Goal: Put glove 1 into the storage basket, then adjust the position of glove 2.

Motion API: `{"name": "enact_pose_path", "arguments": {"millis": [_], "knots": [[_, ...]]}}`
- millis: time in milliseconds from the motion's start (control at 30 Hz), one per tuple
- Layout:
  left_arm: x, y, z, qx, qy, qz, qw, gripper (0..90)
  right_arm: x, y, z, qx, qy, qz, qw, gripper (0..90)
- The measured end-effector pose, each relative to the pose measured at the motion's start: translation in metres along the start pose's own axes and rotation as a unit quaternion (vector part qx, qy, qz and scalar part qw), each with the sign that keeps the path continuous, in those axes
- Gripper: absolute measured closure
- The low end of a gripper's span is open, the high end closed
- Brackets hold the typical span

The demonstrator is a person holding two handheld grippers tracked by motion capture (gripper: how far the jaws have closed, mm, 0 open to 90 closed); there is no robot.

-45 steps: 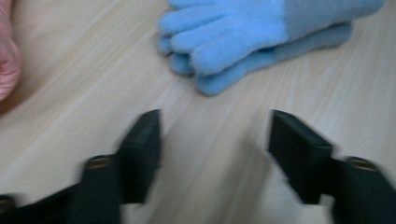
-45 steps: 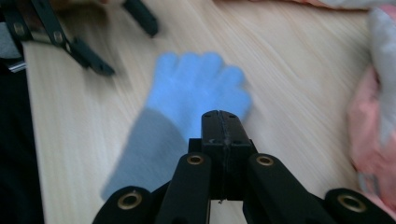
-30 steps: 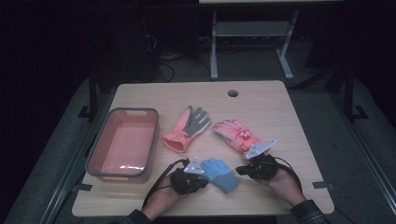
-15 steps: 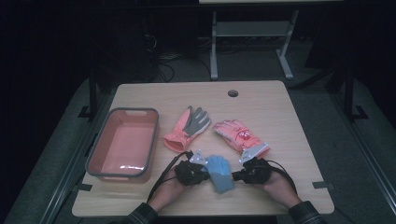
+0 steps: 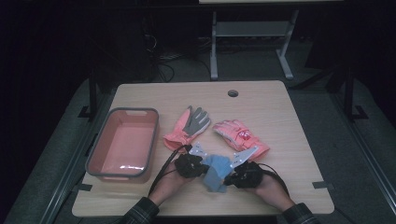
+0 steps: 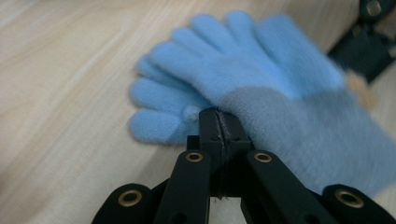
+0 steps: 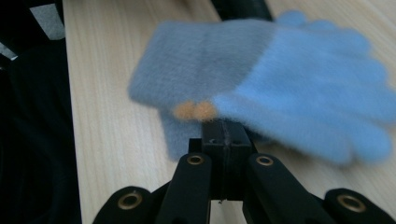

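Note:
Two light blue knit gloves with grey cuffs lie stacked near the table's front edge. The upper blue glove (image 5: 215,170) (image 6: 261,79) (image 7: 289,70) spans the gap between my grippers. My left gripper (image 5: 203,169) (image 6: 219,122) has its jaws pressed together on the edge of its cuff. From the other side, my right gripper (image 5: 229,177) (image 7: 223,130) is shut on the glove's edge beside two small orange dots. The lower blue glove (image 6: 159,107) (image 7: 175,135) rests on the wood under it.
A pink bin (image 5: 133,111) stands on the left of the table (image 5: 280,121). An orange and grey glove (image 5: 189,125) and a pink glove (image 5: 238,135) lie just beyond my grippers. A round cable hole (image 5: 232,93) sits near the far edge.
My right gripper has slid left toward the left gripper, and the two now sit close together with the blue gloves bunched between them. The left gripper has shifted slightly.

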State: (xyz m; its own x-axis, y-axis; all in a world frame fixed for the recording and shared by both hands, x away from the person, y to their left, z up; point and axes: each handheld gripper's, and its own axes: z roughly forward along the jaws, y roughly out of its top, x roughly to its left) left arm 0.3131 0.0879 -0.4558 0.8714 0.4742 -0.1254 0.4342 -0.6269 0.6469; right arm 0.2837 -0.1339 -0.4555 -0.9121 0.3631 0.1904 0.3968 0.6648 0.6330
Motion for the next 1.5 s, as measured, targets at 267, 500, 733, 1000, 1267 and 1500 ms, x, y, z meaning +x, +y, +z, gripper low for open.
{"name": "enact_pose_path", "arguments": {"millis": [267,500,733,1000,1267,1500], "knots": [[0.008,0.004,-0.002,-0.006,0.003,-0.002,1.0,89.3,0.005,0.007,0.009,0.0,0.008,-0.016,0.9998,89.8],[0.013,0.006,-0.021,-0.011,0.005,-0.003,0.9999,74.4,0.003,-0.001,-0.008,-0.022,-0.006,0.01,0.9997,82.7],[0.002,0.012,-0.033,-0.028,-0.013,0.005,0.9995,44.2,-0.004,-0.025,-0.026,-0.034,-0.056,0.036,0.9972,52.5],[-0.011,0.016,-0.021,-0.009,-0.006,0.01,0.9999,28.2,-0.013,-0.05,-0.041,-0.062,-0.089,0.066,0.9919,41.6],[0.002,0.005,-0.033,-0.017,-0.008,-0.015,0.9997,47.6,-0.012,-0.041,-0.04,-0.08,-0.063,0.067,0.9925,63.9],[0.002,-0.013,-0.046,-0.002,-0.009,-0.004,0.9999,49.3,-0.011,-0.029,-0.026,-0.068,-0.058,0.06,0.9942,63.3]]}}
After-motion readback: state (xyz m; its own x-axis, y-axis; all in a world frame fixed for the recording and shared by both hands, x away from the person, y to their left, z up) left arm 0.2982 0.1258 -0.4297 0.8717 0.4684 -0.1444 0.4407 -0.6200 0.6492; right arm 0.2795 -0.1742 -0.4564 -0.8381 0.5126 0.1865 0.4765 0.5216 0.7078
